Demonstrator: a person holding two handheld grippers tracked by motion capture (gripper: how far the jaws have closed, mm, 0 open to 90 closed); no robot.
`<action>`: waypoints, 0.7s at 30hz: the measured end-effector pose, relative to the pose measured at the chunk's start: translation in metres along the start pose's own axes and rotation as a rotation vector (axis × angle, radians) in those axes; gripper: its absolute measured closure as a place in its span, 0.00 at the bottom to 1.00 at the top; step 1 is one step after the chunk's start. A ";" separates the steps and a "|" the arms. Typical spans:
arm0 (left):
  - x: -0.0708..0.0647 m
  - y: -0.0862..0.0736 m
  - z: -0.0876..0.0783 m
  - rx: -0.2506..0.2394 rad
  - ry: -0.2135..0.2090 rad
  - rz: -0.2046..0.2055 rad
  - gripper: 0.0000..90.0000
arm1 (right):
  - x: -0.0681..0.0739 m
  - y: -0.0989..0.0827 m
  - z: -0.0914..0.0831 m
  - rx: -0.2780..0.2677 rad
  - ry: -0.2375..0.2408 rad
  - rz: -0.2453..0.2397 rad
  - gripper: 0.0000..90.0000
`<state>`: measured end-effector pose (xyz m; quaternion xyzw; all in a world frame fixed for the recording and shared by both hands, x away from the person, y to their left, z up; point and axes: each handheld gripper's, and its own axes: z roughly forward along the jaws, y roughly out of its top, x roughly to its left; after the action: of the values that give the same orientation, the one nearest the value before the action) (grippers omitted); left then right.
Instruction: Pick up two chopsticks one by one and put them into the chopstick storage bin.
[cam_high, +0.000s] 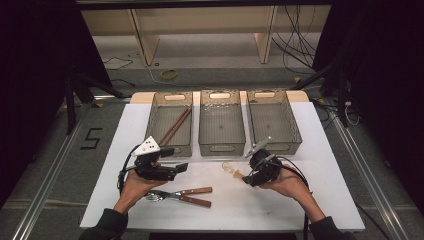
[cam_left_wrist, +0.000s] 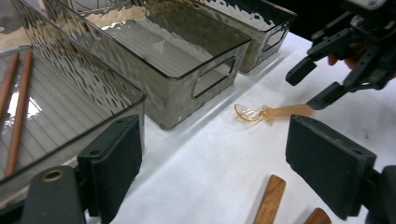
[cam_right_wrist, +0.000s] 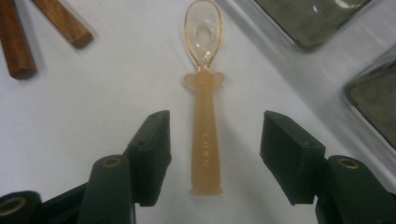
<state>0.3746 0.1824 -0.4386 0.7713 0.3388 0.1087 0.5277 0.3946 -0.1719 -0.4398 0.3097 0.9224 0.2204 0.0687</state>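
Three clear smoky bins (cam_high: 222, 124) stand in a row along the far edge of the white bench (cam_high: 340, 200), the left one holding a pair of brown chopsticks (cam_high: 175, 126). Near the middle of the bench, just in front of the centre bin, a translucent orange spoon (cam_right_wrist: 204, 112) lies flat, its bowl pointing away from the right gripper (cam_right_wrist: 215, 156). That claw straddles the spoon's handle with jaws parted and clear daylight on both sides; neither pad touches the handle, so nothing is gripped. The left gripper (cam_left_wrist: 212, 165) hovers above the bench's left half, near the front of the left bin, its jaws wide apart and holding nothing. Close to the near edge, just in front of the left hand (cam_high: 136, 186), a wooden-handled fork (cam_high: 176, 192) and a second wooden-handled utensil (cam_high: 192, 201) rest side by side, well apart from the spoon.
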 end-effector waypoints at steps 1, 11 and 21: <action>-0.001 -0.002 0.000 -0.004 -0.004 -0.002 0.20 | 0.000 0.000 0.001 0.005 -0.004 -0.004 0.49; -0.012 -0.016 0.005 0.020 0.005 0.035 0.19 | -0.003 -0.003 0.011 0.028 0.009 -0.007 0.56; -0.017 -0.024 0.001 0.001 0.009 0.019 0.19 | -0.001 -0.005 0.012 0.038 0.007 -0.017 0.64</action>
<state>0.3528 0.1762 -0.4571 0.7742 0.3340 0.1171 0.5248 0.3956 -0.1712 -0.4524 0.3026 0.9291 0.2034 0.0615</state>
